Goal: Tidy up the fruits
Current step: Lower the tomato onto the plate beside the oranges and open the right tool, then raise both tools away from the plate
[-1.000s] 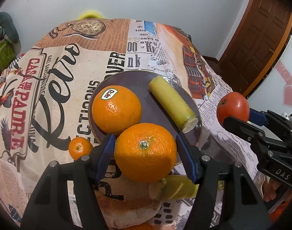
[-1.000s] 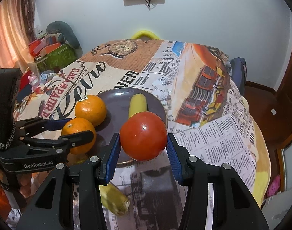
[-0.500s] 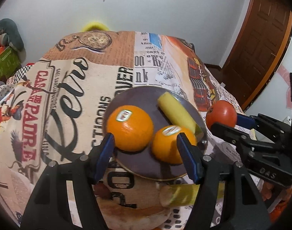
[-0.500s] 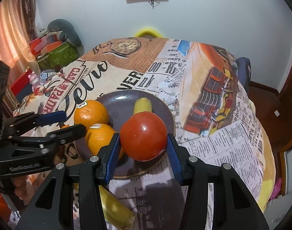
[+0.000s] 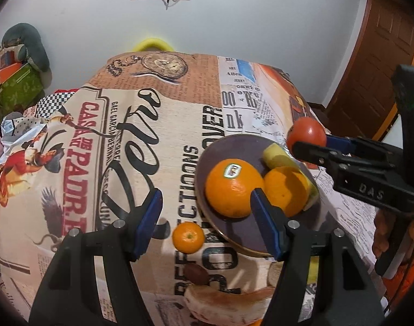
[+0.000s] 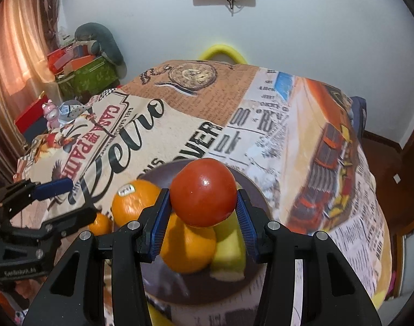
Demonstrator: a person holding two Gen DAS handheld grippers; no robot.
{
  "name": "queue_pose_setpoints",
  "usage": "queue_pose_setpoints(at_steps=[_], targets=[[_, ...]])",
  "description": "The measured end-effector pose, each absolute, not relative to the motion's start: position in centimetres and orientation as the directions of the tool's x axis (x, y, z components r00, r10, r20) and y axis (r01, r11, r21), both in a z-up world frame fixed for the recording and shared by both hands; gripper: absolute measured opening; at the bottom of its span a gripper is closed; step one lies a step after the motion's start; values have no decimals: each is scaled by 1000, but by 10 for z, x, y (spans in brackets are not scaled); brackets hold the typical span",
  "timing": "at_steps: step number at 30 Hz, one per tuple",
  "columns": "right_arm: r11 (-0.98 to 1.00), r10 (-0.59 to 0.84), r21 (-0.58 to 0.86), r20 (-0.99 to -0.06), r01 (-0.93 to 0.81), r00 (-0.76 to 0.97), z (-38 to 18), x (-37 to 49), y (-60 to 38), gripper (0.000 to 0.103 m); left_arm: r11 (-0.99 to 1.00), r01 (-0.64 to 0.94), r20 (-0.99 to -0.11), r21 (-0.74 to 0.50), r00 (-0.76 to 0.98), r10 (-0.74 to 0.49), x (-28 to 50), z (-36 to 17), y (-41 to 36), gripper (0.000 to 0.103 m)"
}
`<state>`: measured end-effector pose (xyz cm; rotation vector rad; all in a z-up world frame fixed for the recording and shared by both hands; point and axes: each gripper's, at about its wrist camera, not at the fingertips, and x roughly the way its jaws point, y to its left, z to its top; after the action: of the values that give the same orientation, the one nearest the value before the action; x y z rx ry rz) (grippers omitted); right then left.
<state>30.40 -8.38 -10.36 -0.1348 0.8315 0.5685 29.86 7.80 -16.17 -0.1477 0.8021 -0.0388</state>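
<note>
A dark round plate (image 5: 242,233) holds two oranges, one with a sticker (image 5: 234,187) and one plain (image 5: 285,187), and a yellow-green piece of fruit (image 5: 274,156). My left gripper (image 5: 207,225) is open and empty, above a small mandarin (image 5: 187,237) on the cloth just left of the plate. My right gripper (image 6: 202,217) is shut on a red tomato (image 6: 202,191) and holds it over the plate (image 6: 196,288), above the plain orange (image 6: 187,247) and the yellow-green piece (image 6: 230,250). The stickered orange (image 6: 133,201) lies to the left.
The table wears a printed newspaper-style cloth (image 5: 120,141). A yellow chair back (image 5: 152,44) stands at the far edge. Boxes and a grey cushion (image 6: 98,40) are piled at the far left. A wooden door (image 5: 383,54) is at the right.
My left gripper has let go of the orange onto the plate and swung left, now over the small mandarin. My right gripper has carried the tomato over the plate.
</note>
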Motion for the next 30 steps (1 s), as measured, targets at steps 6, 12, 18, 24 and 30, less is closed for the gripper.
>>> queue_pose_setpoints(at_steps=[6,12,18,24,30], targets=[[833,401,71,-761,-548,510,-116,316,-62,45,988,-38,-709,-149,701,-80,302,-163,89,67],[828,384,69,-793,-557,473,-130,321,-56,45,988,-42,-710,-149,700,-77,303,-166,93,67],[824,401,76,-778,-561,484,-120,313,-63,52,989,-33,-711,-143,699,-79,299,-164,89,67],[823,408,63,-758,-565,510,-104,288,-78,52,992,-16,-700,-123,710,-76,284,-151,78,67],[822,414,53,-739,-567,531,-89,256,-98,52,996,3,-688,-93,722,-66,259,-133,65,67]])
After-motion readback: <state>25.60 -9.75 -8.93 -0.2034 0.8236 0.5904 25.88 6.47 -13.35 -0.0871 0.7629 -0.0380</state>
